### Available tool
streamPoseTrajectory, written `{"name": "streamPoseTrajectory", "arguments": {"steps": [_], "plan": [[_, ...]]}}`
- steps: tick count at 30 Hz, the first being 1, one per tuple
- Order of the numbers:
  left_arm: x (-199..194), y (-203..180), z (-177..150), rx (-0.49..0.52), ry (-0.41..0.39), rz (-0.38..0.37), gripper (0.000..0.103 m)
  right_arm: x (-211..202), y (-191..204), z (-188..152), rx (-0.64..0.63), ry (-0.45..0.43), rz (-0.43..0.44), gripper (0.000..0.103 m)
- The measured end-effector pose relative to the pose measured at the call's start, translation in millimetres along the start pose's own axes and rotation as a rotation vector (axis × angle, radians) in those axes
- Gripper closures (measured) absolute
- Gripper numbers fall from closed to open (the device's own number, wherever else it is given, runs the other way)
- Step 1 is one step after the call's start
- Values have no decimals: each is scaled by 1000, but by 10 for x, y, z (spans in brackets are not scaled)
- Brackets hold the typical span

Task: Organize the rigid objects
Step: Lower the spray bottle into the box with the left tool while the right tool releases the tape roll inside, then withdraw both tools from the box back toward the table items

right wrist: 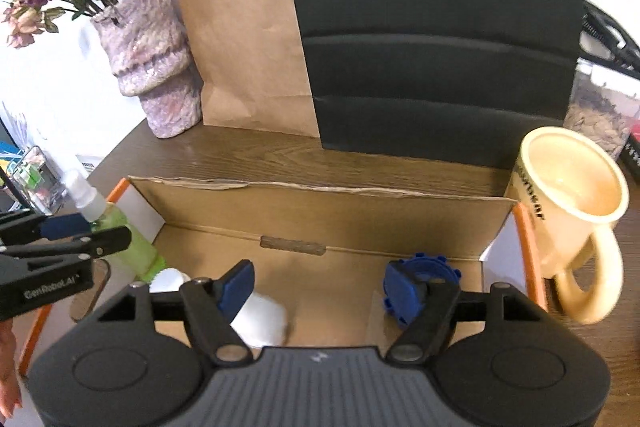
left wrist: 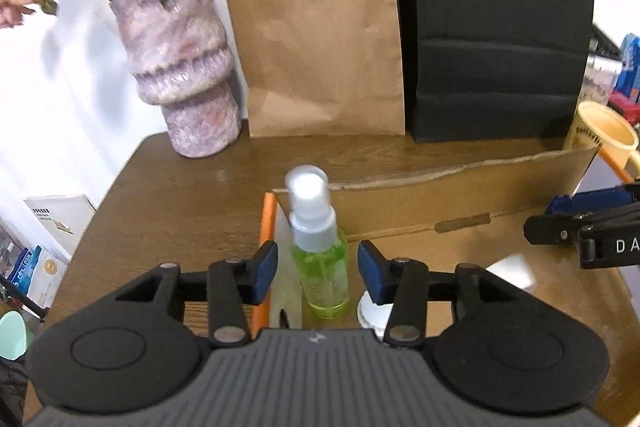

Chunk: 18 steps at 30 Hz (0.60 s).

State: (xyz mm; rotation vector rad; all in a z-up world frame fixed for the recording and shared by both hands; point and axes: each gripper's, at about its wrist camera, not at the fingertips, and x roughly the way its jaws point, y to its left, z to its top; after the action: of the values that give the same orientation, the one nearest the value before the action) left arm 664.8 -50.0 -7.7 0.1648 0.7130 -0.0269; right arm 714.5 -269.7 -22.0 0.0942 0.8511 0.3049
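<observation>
While your left gripper [left wrist: 318, 273] sits low over the box's [left wrist: 420, 203] left end, its blue pads [left wrist: 264, 271] are spread apart w/ the green bottle [left wrist: 324, 275] standing upright between them, a gap visible on each side, so nothing is clamped. A white lid [left wrist: 370, 311] lies at 5 o'clock of the bottle, just beside the right pad. Farther right, a white block [left wrist: 514, 269] rests on the box floor, blurred.

In the right wrist view, your right gripper [right wrist: 320, 287] is also wide open above the box floor, holding nothing. The white block [right wrist: 262, 319] lies just by its left pad [right wrist: 236, 289]; a blue gear [right wrist: 420, 283] sits partly behind the right pad, contact can't be told. The bottle [right wrist: 132, 247] shows at 9 o'clock in the box's left corner.

Outside the box at 3 o'clock stands a cream mug [right wrist: 568, 211], close beside the box's orange edge. Beyond the box, on the wood table [right wrist: 240, 155], a black bag [right wrist: 432, 47] is at 12 o'clock, a brown bag [right wrist: 240, 39] to its left, and a purple vase [right wrist: 152, 67] w/ dried flowers at 10 o'clock, near the white wall.
</observation>
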Motion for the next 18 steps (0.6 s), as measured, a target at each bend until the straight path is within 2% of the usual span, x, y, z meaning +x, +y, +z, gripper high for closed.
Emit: {"name": "streamPoseTrajectory", "arguments": {"steps": [10,18], "plan": [[-948,87,-34,10,-88,2,52,-945,149,-130,-37,-59,-33,28],[-1812,115,-271,2,-150,-1,47,-1816,259,-545,-68,-139,-61,25]]}}
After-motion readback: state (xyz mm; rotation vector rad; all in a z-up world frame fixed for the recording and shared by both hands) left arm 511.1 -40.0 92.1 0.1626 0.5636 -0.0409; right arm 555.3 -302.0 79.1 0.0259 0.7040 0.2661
